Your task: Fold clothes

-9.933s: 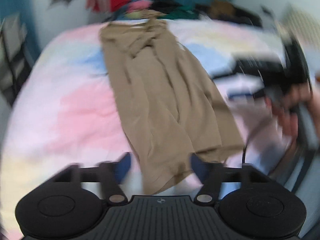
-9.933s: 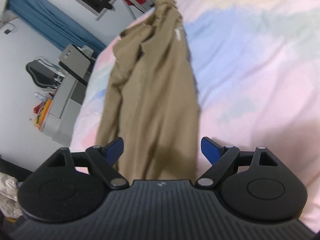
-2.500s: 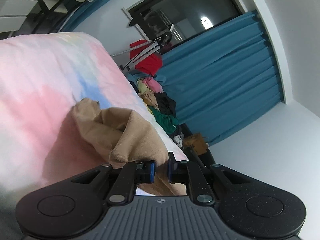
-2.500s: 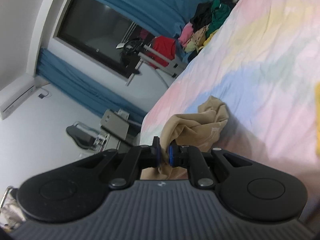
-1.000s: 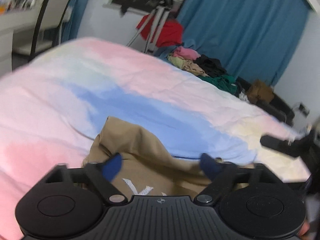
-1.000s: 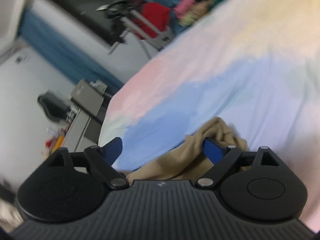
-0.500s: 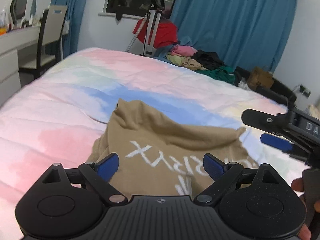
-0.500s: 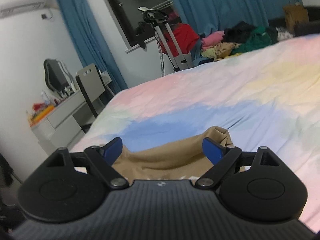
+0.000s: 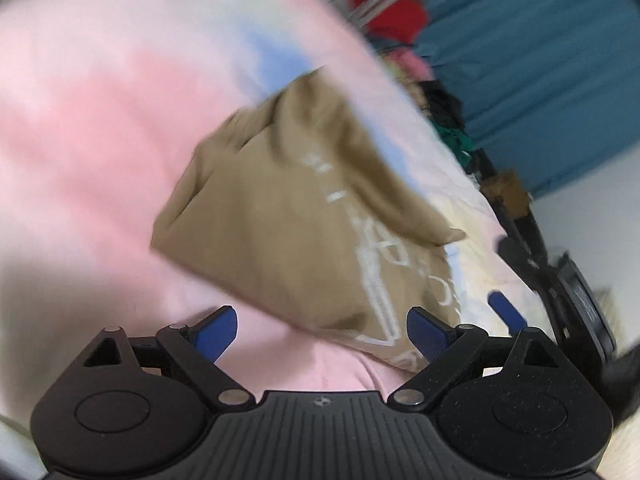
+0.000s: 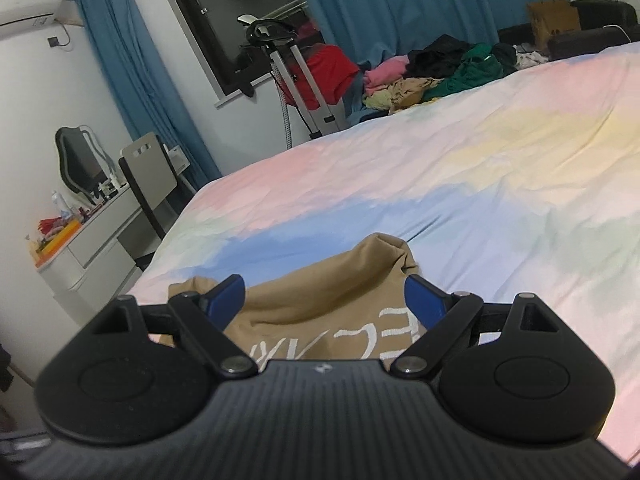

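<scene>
The left gripper (image 9: 322, 330) tips downward over the bed, rolled so the room slants in its blurred view; its blue-padded jaws stand wide apart, clamping nothing. The right gripper (image 10: 325, 297) points at a shallower angle, level with the mattress, jaws likewise spread with nothing pinched between them. The tan garment (image 9: 304, 224) lies folded into a rough, soft rectangle on the bedspread (image 9: 88, 112), just ahead of both grippers; white block lettering runs across its matte knit, and one corner humps up into a rounded fold (image 10: 384, 252). The bedspread is lightly wrinkled cotton in pastel pink, blue and yellow patches; beyond its far edge sits a crumpled heap of clothes (image 10: 440, 68).
</scene>
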